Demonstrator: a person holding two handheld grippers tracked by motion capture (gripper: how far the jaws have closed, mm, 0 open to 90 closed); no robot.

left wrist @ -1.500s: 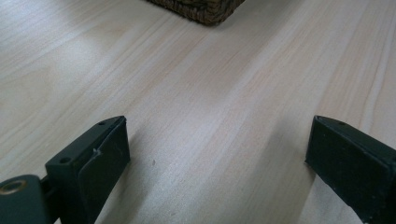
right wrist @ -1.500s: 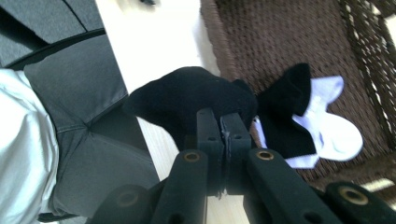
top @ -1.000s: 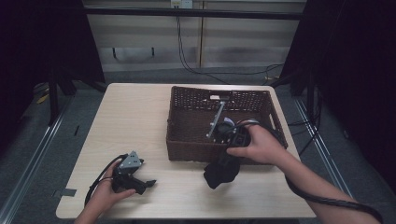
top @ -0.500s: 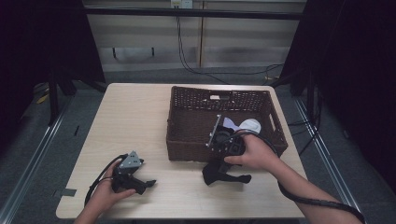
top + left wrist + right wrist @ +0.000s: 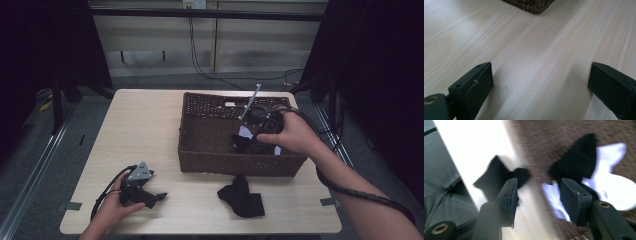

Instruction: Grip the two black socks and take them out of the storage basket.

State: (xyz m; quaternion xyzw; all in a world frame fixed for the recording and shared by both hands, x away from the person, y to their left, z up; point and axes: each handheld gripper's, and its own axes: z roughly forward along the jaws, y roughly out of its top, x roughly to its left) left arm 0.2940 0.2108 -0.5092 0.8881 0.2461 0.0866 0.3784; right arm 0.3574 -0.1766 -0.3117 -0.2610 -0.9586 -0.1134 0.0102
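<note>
Fingers apart, both grippers; basket (image 5: 220,162) w/ black sock (image 5: 579,160), white sock (image 5: 609,182).

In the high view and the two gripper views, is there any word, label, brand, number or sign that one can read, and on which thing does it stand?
No text can be read.
Wicker basket: no label or print.
Black sock on the table: no mark.
White sock in the basket: plain, and blurred.
Left hand-held gripper and right hand-held gripper: no lettering visible.
</note>
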